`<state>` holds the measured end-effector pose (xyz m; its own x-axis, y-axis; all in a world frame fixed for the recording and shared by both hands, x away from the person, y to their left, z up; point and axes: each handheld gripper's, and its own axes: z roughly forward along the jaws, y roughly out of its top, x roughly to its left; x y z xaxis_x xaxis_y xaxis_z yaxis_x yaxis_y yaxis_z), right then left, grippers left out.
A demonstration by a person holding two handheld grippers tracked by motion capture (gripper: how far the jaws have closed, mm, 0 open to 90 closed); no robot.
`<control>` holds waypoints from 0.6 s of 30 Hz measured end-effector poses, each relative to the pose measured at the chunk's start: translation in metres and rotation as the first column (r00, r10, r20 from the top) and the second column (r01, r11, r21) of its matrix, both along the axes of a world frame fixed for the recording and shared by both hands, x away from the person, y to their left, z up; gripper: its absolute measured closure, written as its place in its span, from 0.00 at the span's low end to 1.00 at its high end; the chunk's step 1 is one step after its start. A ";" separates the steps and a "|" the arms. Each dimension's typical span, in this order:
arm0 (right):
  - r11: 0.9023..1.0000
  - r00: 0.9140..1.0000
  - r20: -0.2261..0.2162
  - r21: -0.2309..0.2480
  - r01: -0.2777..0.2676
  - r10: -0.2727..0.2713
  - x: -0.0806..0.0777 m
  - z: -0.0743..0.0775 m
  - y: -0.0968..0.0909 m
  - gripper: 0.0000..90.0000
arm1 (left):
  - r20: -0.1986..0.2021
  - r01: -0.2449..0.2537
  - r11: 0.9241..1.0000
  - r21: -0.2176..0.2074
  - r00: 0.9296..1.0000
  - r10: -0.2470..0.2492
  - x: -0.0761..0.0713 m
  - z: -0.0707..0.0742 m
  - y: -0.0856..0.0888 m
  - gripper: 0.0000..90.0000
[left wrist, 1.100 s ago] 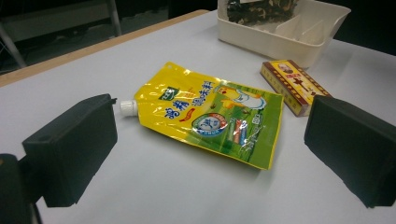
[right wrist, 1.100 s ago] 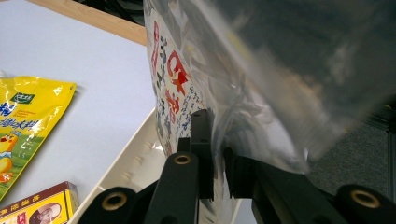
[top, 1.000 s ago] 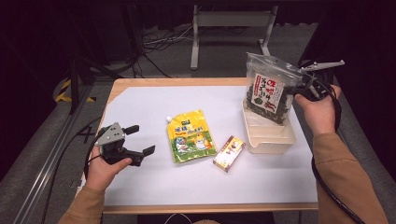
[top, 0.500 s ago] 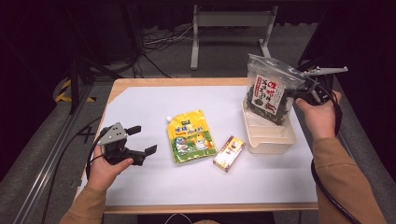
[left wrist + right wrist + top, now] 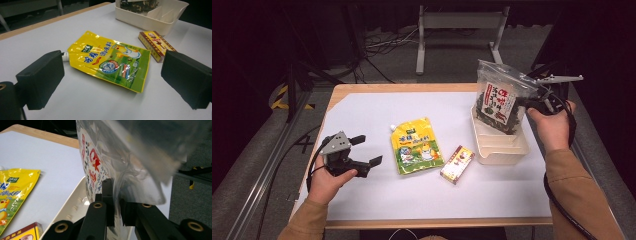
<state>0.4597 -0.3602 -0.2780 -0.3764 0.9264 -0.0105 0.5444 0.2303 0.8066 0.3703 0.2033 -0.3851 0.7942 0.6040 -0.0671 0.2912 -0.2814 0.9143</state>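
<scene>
1. While our right tongs (image 5: 526, 96) pinch its edge, we see the seaweed bag (image 5: 501, 97) hanging nearly upright, its long axis running top to bottom, sealed top up and tilted slightly, its printed label facing away from those tongs.
2. Its bottom dips into the white tray (image 5: 502, 145) directly below the right tongs.
3. Compared with a second ago, we find the bag lowered a touch and tilted slightly more; the left tongs (image 5: 364, 150) have kept their place.
4. Our right tongs are nearly closed, clamped on the clear plastic of the bag.
5. Our left tongs stand wide apart, holding nothing, resting on the table (image 5: 362, 115); the yellow pouch (image 5: 110, 61) lies just ahead of them, the small box (image 5: 156, 45) beyond.
</scene>
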 end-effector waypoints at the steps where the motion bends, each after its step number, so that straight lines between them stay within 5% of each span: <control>1: 1.000 1.000 -0.003 0.010 0.007 -0.007 0.001 0.001 -0.002 0.91 | 0.002 0.000 1.000 0.004 1.000 0.000 0.001 0.000 0.000 0.06; 4: 0.997 1.000 -0.003 0.071 0.020 -0.020 0.002 0.002 -0.010 0.81 | 0.000 0.000 1.000 0.007 1.000 0.000 0.002 -0.001 -0.002 0.06; 9: 0.997 1.000 -0.006 0.081 0.012 -0.012 0.000 0.002 -0.017 0.63 | -0.008 0.002 1.000 0.006 1.000 -0.002 0.004 -0.002 -0.004 0.06; 18: 0.997 1.000 0.003 0.079 -0.002 0.002 -0.012 0.005 -0.022 0.48 | -0.006 0.012 1.000 0.012 1.000 -0.012 0.007 -0.002 -0.009 0.06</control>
